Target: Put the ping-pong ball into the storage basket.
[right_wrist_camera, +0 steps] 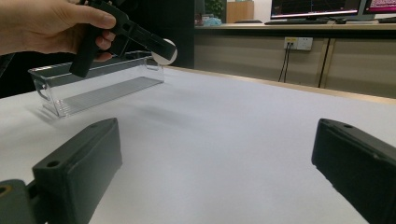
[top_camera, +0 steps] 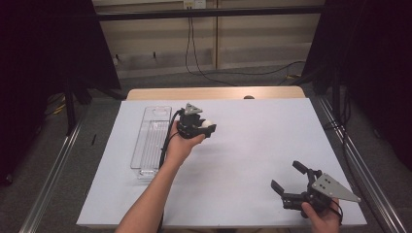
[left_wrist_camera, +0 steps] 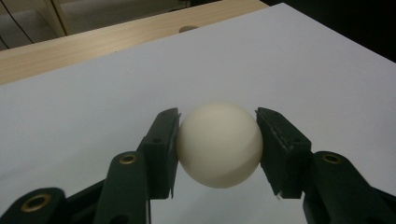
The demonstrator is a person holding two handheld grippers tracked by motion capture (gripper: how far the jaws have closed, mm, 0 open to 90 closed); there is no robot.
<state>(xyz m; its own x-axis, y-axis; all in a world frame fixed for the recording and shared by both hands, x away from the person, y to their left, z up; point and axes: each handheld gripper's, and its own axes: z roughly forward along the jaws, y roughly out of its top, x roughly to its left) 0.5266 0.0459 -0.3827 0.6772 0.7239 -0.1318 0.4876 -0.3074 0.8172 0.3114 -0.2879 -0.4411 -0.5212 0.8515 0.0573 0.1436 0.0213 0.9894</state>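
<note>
White ball (left_wrist_camera: 219,144) sits clamped in our left gripper (top_camera: 208,127), lifted off the surface (top_camera: 252,141) beside the clear tray (top_camera: 151,141). Right gripper (top_camera: 291,178) fingers wide, empty. We should keep squeeze steady, lower gently into tray.

Left forearm entering from the bottom edge of the high view and rising diagonally toward centre-left, left hand (top_camera: 180,145) wrapped around the left gripper (top_camera: 210,127), grey three-cornered plate on top, jaws directed toward the right of the frame. In the left gripper view, both black jaws rising from the bottom corners, tips leaning inward, pads (left_wrist_camera: 164,149) pressed against opposite sides of a white ball (left_wrist_camera: 219,144), raised clear of the surface. Right hand (top_camera: 321,213) at lower right of the high view, gripping the right gripper (top_camera: 290,175), plate at its rear, jaws spread wide and pointing up-left, nothing between them.
</note>
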